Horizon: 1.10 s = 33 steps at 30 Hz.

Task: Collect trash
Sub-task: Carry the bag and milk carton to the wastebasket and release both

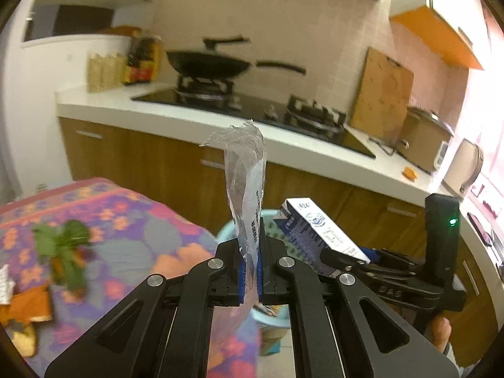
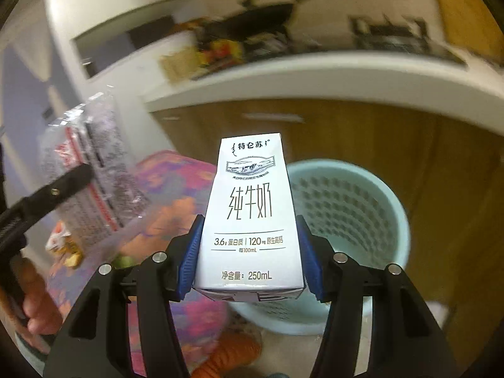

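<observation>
Nearest, the left gripper [image 1: 250, 271] is clamped on a clear plastic wrapper [image 1: 247, 189] that stands upright from its blue pads, while the right gripper [image 2: 249, 261] squeezes a white milk carton [image 2: 250, 217] held upright between its pads. Both are held beyond the far edge of the tabletop [image 1: 132, 220], which wears a flowered cloth with leafy greens [image 1: 64, 245] and scraps, and just behind the carton a pale blue mesh waste basket [image 2: 352, 208] stands on the floor. Farther back, a kitchen counter [image 1: 195, 116] carries a black wok [image 1: 211, 63] on a gas stove.
</observation>
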Each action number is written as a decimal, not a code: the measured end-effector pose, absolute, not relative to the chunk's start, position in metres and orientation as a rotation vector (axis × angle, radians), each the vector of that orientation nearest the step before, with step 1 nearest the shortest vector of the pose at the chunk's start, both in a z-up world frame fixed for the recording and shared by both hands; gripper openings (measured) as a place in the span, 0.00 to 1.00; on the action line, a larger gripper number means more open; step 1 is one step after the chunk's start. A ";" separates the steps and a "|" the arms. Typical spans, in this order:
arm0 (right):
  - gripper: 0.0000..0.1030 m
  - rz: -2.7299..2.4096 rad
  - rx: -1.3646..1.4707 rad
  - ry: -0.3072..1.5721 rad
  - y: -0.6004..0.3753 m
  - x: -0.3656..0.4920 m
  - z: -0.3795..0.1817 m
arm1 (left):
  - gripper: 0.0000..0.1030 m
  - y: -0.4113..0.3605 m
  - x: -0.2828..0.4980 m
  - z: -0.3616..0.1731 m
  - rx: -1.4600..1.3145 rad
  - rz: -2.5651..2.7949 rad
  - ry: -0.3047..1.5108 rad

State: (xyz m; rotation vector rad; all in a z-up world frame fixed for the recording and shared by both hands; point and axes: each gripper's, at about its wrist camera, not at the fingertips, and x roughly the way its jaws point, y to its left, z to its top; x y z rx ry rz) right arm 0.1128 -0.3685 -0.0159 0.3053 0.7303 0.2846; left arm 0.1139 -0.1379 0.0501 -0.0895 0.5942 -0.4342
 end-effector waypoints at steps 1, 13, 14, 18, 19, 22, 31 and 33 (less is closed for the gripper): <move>0.51 0.260 0.327 0.765 -0.378 0.119 -0.027 | 0.03 -0.146 0.119 0.046 -0.084 -0.439 0.610; 0.54 0.201 0.431 0.972 -0.405 0.157 -0.101 | 0.03 -0.205 0.174 -0.015 -0.035 -0.462 0.833; 0.54 0.201 0.433 0.975 -0.406 0.159 -0.103 | 0.04 -0.209 0.178 -0.019 -0.027 -0.465 0.847; 0.55 0.195 0.444 0.986 -0.411 0.162 -0.110 | 0.05 -0.219 0.179 -0.027 -0.010 -0.474 0.866; 0.55 0.192 0.440 0.981 -0.411 0.162 -0.109 | 0.05 -0.221 0.181 -0.029 -0.006 -0.475 0.873; 0.55 0.177 0.451 0.969 -0.417 0.158 -0.106 | 0.21 -0.229 0.184 -0.035 0.006 -0.482 0.887; 0.55 0.146 0.476 0.917 -0.434 0.145 -0.089 | 0.41 -0.222 0.176 -0.031 -0.003 -0.472 0.848; 0.55 0.151 0.469 0.906 -0.432 0.143 -0.085 | 0.41 -0.216 0.171 -0.027 -0.013 -0.468 0.835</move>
